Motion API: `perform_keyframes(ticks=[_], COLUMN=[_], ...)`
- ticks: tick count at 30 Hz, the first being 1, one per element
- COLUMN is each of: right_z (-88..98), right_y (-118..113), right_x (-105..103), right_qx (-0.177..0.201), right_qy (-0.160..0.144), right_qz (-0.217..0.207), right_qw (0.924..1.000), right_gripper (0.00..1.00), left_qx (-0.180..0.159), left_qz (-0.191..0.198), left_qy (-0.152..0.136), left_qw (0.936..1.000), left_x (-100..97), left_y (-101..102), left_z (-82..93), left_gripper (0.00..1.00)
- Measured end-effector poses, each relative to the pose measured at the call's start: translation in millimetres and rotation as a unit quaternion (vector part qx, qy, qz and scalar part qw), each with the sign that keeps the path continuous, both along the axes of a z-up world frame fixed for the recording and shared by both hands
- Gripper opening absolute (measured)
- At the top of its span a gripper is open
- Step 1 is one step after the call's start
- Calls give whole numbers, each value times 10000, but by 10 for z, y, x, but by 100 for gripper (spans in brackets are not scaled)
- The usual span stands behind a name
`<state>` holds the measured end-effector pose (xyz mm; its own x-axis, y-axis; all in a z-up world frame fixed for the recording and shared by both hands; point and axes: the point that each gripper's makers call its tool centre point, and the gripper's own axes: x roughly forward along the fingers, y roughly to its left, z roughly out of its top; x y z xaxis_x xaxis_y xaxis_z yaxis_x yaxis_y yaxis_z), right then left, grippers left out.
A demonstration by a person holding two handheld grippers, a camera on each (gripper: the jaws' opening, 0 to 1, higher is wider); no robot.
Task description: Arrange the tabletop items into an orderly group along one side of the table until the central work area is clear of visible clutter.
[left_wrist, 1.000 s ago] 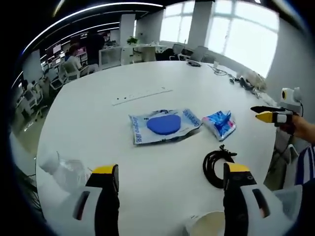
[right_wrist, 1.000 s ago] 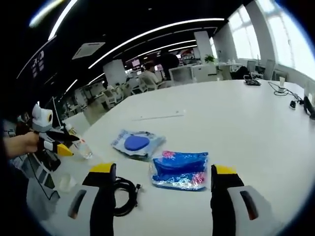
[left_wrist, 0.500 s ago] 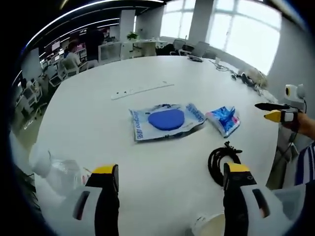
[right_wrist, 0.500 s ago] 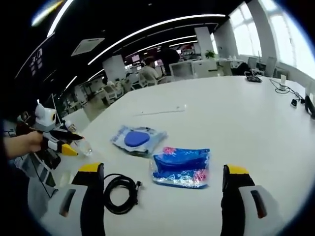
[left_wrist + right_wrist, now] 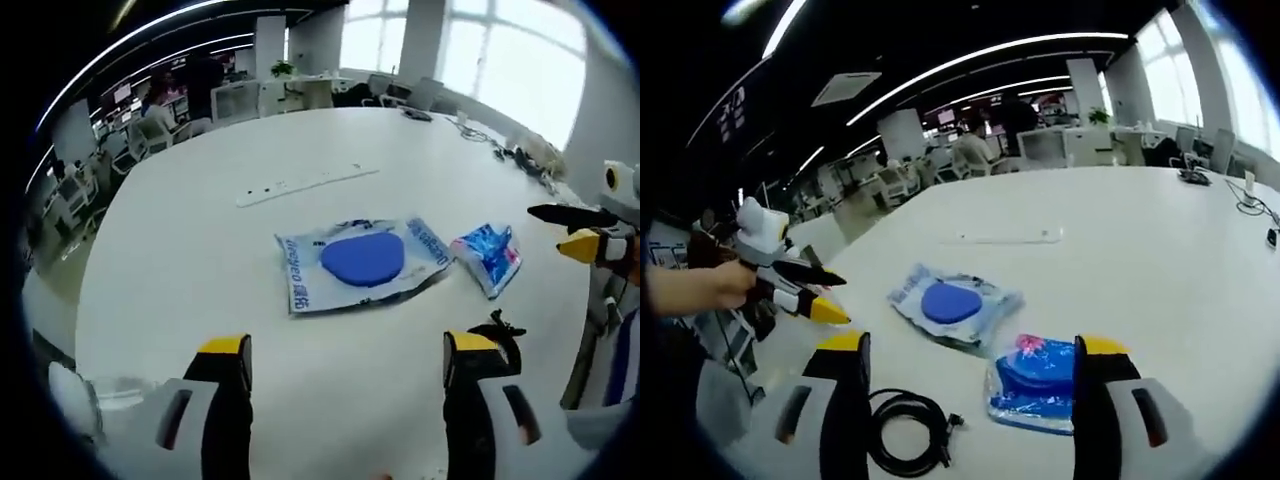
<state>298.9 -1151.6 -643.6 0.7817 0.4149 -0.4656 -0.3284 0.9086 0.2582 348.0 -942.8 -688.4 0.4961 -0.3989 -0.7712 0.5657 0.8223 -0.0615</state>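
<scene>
In the left gripper view my left gripper (image 5: pixel 347 345) is open with nothing between its jaws, low over the white table (image 5: pixel 200 250). Ahead lies a clear packet with a blue disc (image 5: pixel 365 260), and to its right a crinkly blue packet (image 5: pixel 488 255). A coiled black cable (image 5: pixel 503 328) peeks from behind my right-hand jaw. In the right gripper view my right gripper (image 5: pixel 972 347) is open and empty above the blue packet (image 5: pixel 1035 385), the disc packet (image 5: pixel 952 303) and the cable (image 5: pixel 910 445). The left gripper (image 5: pixel 810 290) comes in from the left, held by a hand.
A clear plastic bottle (image 5: pixel 70 400) lies blurred at the lower left. A thin pale strip (image 5: pixel 305 183) lies farther out on the table. The right gripper (image 5: pixel 578 230) hangs at the table's right edge. Office desks, chairs and people (image 5: pixel 970 150) stand beyond the table.
Both cameras have moved: the left view has dropped lower and nearer the table, and a white cup has left its bottom edge. The right view has swung so the blue packet sits nearer its jaws.
</scene>
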Motion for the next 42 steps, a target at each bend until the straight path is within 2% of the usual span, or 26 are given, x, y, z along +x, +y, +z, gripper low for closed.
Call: perform_keyframes(ticks=[2,7,10,12,17,19,20,22,25,28,32,34,36,37,40,42], right_z=[-94,-146,-188,-235,-339,-467,-483,-491,-560,-648,-738,-824,-912,-919,-940,-1007], right_y=[51,177,284,340,352,322,323,346,371,364,338,332,294,296,354,293], right_x=[53,210,303,368,533,540,591,648,714,761,820,825,815,820,844,841], right_qx=[-44,35,131,28,-109,-331,-460,-447,-370,-411,-422,-490,-787,-809,-665,-982], right_qy=[155,187,262,304,426,746,679,627,718,822,936,1082,1190,1184,1242,1326], right_qz=[77,139,264,381,321,309,322,291,262,265,198,239,344,351,374,370], right_qw=[9998,9997,9992,9988,9985,9962,9961,9966,9964,9954,9945,9926,9892,9890,9893,9856], right_gripper=[74,70,63,60,56,52,51,50,50,50,48,44,39,37,24,21], left_qx=[95,124,134,266,119,142,159,56,-55,-124,-176,-167,-220,-275,-361,-274], left_qz=[-26,47,240,376,479,542,618,670,694,772,775,776,886,915,885,934], left_qy=[-28,51,146,205,106,81,100,196,232,317,340,406,464,495,539,497], left_qw=[9999,9999,9995,9987,9987,9984,9979,9975,9973,9964,9963,9960,9947,9942,9940,9940], left_x=[51,122,187,214,357,433,478,522,588,637,657,673,688,690,682,696], left_y=[-9,-14,18,72,14,13,21,-13,-45,-59,-88,-93,-98,-113,-163,-128], left_z=[-49,-129,-214,-260,-261,-284,-308,-345,-381,-433,-453,-501,-539,-549,-581,-597], left_gripper=[73,67,62,61,49,48,51,54,46,46,39,38,41,40,29,25])
